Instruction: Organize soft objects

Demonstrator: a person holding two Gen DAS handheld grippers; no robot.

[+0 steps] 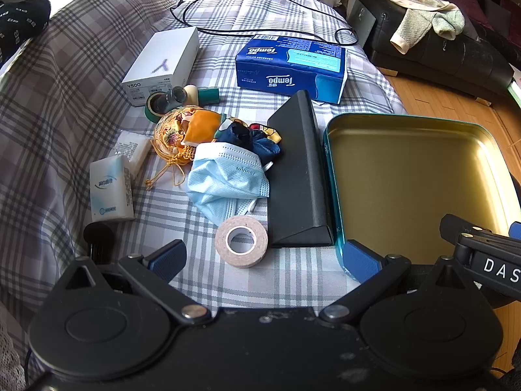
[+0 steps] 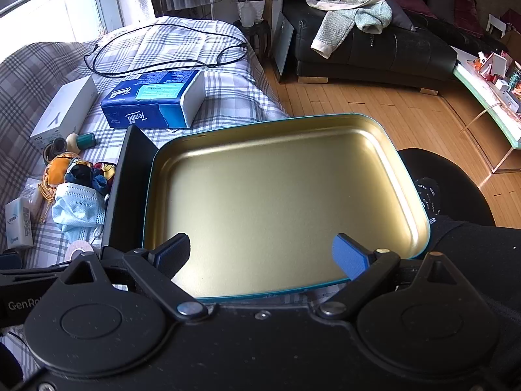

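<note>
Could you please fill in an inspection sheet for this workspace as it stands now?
Surface: plaid cloth covers it.
Job's things: blue face mask, yellow drawstring pouch and dark scarf heaped together; tin tray holds nothing.
Clutter: tape roll, black case, Tempo tissue pack, white box, small tissue packs, green tape.
Grippers: left gripper open, holding nothing; right gripper open over the tray.
Cables: black cable looped on the far cloth.
Surroundings: black sofa with a garment, wooden floor.
</note>
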